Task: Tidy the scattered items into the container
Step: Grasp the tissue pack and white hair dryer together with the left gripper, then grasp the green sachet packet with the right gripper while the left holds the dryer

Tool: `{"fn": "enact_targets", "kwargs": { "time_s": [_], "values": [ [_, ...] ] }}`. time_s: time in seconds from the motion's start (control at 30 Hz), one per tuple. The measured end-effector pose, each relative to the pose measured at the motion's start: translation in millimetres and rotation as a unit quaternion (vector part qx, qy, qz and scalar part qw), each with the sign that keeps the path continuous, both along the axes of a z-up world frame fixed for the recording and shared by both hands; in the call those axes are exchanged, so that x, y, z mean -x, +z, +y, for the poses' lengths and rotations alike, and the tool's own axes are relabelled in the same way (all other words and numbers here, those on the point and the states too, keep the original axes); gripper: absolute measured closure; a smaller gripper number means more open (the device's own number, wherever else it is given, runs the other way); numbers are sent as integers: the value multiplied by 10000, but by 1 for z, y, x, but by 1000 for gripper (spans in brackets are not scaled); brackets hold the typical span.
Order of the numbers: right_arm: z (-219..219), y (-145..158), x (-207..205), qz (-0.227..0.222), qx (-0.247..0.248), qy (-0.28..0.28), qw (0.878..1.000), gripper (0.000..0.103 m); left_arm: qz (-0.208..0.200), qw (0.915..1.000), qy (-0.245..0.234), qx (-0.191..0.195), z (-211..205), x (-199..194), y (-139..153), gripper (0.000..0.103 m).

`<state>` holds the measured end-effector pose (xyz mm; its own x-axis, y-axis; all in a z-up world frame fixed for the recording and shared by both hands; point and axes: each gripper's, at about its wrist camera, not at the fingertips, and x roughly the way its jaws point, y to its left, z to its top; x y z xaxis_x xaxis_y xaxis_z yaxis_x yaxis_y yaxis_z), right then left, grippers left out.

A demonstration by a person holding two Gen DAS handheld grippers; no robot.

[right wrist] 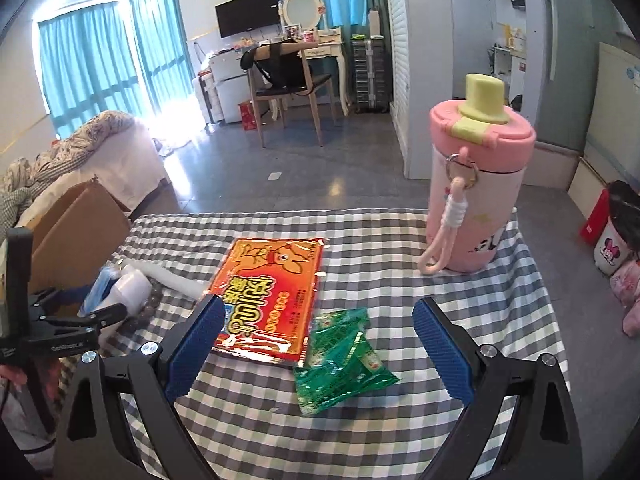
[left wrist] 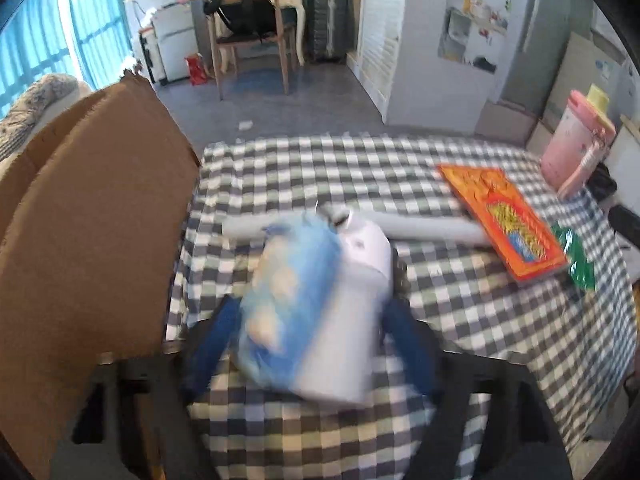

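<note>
A blue and white soft packet (left wrist: 316, 304) sits on the checked tablecloth (left wrist: 480, 332), and my left gripper (left wrist: 312, 308) is shut on it, a blue pad against each side; the picture is blurred here. An open brown cardboard box (left wrist: 92, 220) stands just left of it. The right wrist view also shows that gripper (right wrist: 108, 300) with the packet (right wrist: 120, 288). My right gripper (right wrist: 318, 306) is open above the cloth with nothing held. Between and beyond its fingers lie an orange-red flat packet (right wrist: 272, 292) and a crumpled green packet (right wrist: 340, 356).
A pink bottle (right wrist: 476, 184) with a yellow cap and strap stands at the table's far right corner. A long pale grey roll (left wrist: 432, 230) lies behind the held packet, its end under the orange packet (left wrist: 504, 220). Beyond the far table edge are floor, a chair and a bed.
</note>
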<state>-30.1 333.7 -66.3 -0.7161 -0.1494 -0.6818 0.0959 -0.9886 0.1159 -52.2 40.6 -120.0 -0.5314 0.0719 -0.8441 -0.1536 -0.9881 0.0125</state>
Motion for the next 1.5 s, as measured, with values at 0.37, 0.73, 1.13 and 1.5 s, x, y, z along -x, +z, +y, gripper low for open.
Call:
{"fn": "enact_targets", "kwargs": {
  "time_s": [0.37,0.73,1.13,1.5],
  "values": [
    [-17,-2,-3,-53,-18,195,9998,8,-155,9998,-158,13,-4,-9,-2,51],
    [-23,3,-6,-56,-53,127,9999,8,-63,9979,-505,-413,-5,-25,27,53],
    [-7,-23,3,-407,-165,136,9989,8,512,9971,-445,-356,-10,-40,76,52],
    [-14,-72,22,-1050,-367,273,9934,7,472,9973,-432,-354,-11,-43,78,52]
  ]
}}
